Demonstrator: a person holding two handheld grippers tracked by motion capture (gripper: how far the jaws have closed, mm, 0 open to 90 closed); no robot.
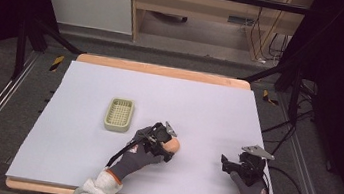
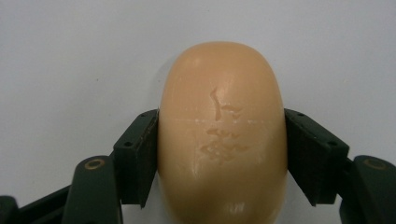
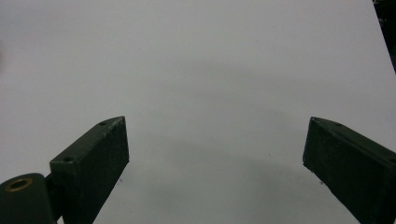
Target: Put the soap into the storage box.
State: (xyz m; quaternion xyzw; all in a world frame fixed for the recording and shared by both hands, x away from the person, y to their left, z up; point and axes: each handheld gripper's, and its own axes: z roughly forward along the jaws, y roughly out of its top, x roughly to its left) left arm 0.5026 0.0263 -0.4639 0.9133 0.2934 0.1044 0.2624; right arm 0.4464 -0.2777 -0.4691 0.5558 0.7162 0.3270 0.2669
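Between the left gripper's [image 2: 222, 158] jaws, soap [image 2: 222, 135] clamped on rounded sides; may squirt out. Right gripper [image 3: 215, 158] apart, idle.

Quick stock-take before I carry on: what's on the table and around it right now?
soap bar: 1, peach-orange, stamped top, on the sheet, clamped between the left gripper's jaws.
soap dish: 1, pale green, slotted, left of centre, empty, apart from the soap.
sheet: 1, white, covering the tabletop.
table: 1, light wood edge showing.
cabinet: 1, wooden, beyond the table.
left gripper: 1, black, shut on the soap.
right gripper: 1, black, jaws wide apart over bare sheet.
gloves: 2, grey.
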